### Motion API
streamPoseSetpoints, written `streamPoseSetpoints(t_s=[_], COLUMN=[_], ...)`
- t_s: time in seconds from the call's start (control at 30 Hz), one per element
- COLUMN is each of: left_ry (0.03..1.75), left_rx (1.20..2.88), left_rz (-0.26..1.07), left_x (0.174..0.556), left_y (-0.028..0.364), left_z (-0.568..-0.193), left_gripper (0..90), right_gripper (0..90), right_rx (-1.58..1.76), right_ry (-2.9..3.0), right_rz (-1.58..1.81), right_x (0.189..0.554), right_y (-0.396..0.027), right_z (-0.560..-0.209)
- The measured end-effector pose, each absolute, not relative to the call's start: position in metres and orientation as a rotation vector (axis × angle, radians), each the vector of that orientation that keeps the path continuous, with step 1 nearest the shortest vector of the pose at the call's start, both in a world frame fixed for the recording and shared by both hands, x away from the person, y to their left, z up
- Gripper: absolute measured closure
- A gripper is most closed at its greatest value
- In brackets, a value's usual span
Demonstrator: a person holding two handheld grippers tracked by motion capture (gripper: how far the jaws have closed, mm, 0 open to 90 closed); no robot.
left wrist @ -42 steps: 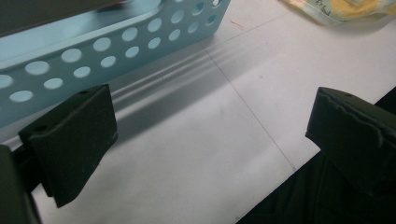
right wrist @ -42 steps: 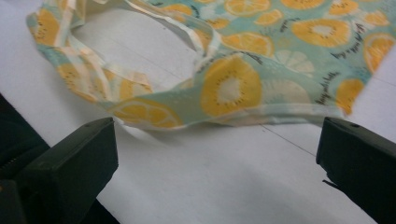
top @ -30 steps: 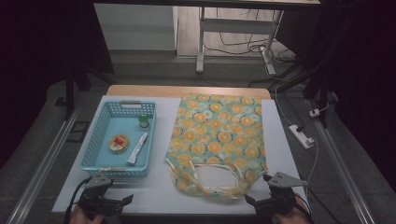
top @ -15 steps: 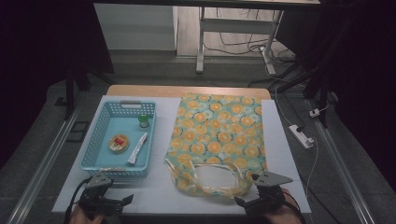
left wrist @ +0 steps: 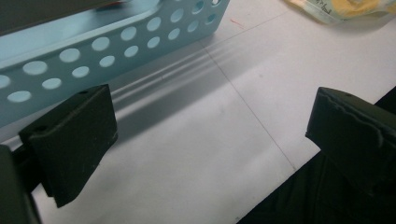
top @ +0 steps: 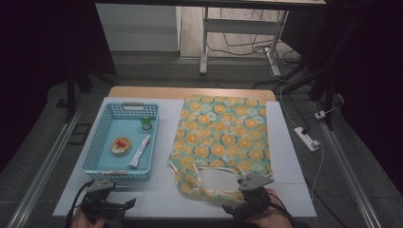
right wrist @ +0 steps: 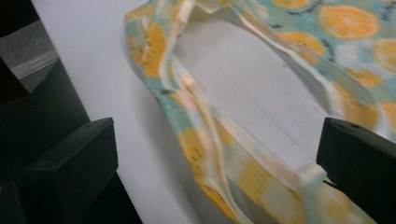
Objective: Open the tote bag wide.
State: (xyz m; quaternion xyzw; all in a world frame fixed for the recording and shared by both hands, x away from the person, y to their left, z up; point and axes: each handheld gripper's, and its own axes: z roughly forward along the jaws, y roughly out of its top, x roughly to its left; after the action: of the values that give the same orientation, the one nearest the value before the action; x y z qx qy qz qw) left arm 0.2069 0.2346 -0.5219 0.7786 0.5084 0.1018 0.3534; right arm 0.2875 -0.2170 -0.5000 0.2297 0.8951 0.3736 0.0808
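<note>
A tote bag (top: 223, 137) printed with orange slices lies flat on the white table (top: 161, 194), its handles (top: 204, 183) toward the front edge. My right gripper (top: 234, 208) is at the front edge, just right of the handles. In the right gripper view it (right wrist: 217, 149) stands open, with one bag handle (right wrist: 210, 140) lying on the table between the jaws, not gripped. My left gripper (top: 124, 205) is open at the front left, just in front of the light blue basket (top: 95, 142). The left gripper view shows it (left wrist: 215, 121) over bare table beside the basket wall (left wrist: 107, 46).
Inside the basket lie a green-capped jar (top: 146, 123), a round tin (top: 120, 145) and a white tube (top: 140, 151). A white power strip (top: 308, 138) sits on the floor to the right. Table legs and cables stand beyond the far edge.
My right gripper has moved left along the front edge, toward the bag handles. The left gripper has hardly moved.
</note>
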Motion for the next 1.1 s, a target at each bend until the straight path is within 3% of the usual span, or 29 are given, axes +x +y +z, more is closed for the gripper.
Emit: streamPoseSetpoints(t_s=[0.23, 0.4, 0.5, 0.53, 0.57, 0.67, 0.7, 0.73, 0.77, 1.1], left_ry=[1.314, 1.314, 1.314, 1.313, 1.313, 1.314, 1.313, 1.314, 1.314, 1.316], left_rx=[2.019, 2.018, 2.020, 2.022, 2.022, 2.023, 2.022, 2.021, 2.021, 2.020], left_rz=[0.266, 0.264, 0.263, 0.264, 0.265, 0.264, 0.264, 0.266, 0.265, 0.262], left_x=[0.207, 0.207, 0.207, 0.208, 0.207, 0.208, 0.208, 0.207, 0.207, 0.208], left_y=[0.234, 0.234, 0.234, 0.234, 0.234, 0.234, 0.234, 0.234, 0.234, 0.234], left_z=[-0.522, -0.522, -0.522, -0.522, -0.522, -0.522, -0.522, -0.522, -0.522, -0.522], left_gripper=[2.0, 2.1, 2.2, 2.3, 2.3, 2.3, 2.4, 2.4, 2.4, 2.5], right_gripper=[3.6, 15.9, 31.7, 43.1, 43.1, 63.5, 75.2, 75.2, 83.5, 87.8], right_rx=[0.627, 0.571, 0.546, 0.524, 0.524, 0.510, 0.501, 0.501, 0.497, 0.504], right_ry=[2.696, 2.722, 2.748, 2.767, 2.767, 2.802, 2.814, 2.814, 2.824, 2.797], right_rz=[1.114, 1.081, 1.044, 1.017, 1.017, 1.011, 1.013, 1.013, 1.036, 1.128], right_x=[0.288, 0.290, 0.292, 0.293, 0.293, 0.296, 0.297, 0.297, 0.298, 0.311], right_y=[-0.202, -0.191, -0.186, -0.185, -0.185, -0.185, -0.185, -0.185, -0.186, -0.189], right_z=[-0.501, -0.502, -0.503, -0.503, -0.503, -0.502, -0.501, -0.501, -0.499, -0.479])
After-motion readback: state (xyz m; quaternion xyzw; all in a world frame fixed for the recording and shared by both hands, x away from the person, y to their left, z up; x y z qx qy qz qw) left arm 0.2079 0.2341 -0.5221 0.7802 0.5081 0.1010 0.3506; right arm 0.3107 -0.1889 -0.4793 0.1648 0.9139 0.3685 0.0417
